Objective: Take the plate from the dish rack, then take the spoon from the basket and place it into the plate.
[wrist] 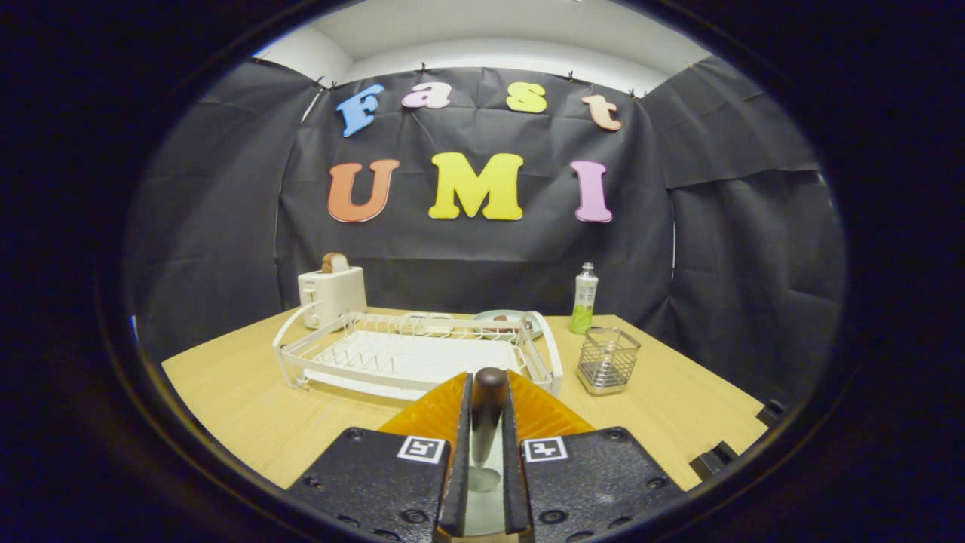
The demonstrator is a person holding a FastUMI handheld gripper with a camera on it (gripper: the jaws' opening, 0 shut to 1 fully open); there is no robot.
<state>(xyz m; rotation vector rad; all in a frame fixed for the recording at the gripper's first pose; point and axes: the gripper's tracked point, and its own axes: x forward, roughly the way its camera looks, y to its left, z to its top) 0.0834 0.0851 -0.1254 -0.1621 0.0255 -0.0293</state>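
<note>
My gripper [488,377] is shut on a spoon [487,422], which stands upright between the fingers with its dark rounded handle up and its metal stem running down. Beyond the fingers lies the white dish rack [411,356] with nothing in its slots. A pale plate [503,316] lies flat on the table behind the rack's far right corner. The wire basket [608,360] stands to the right of the rack and looks empty.
On the wooden table [241,407], a white toaster [332,295] with a slice of bread in it stands behind the rack's left end. A small green-and-white bottle [584,299] stands behind the basket. Black cloth walls close in the table.
</note>
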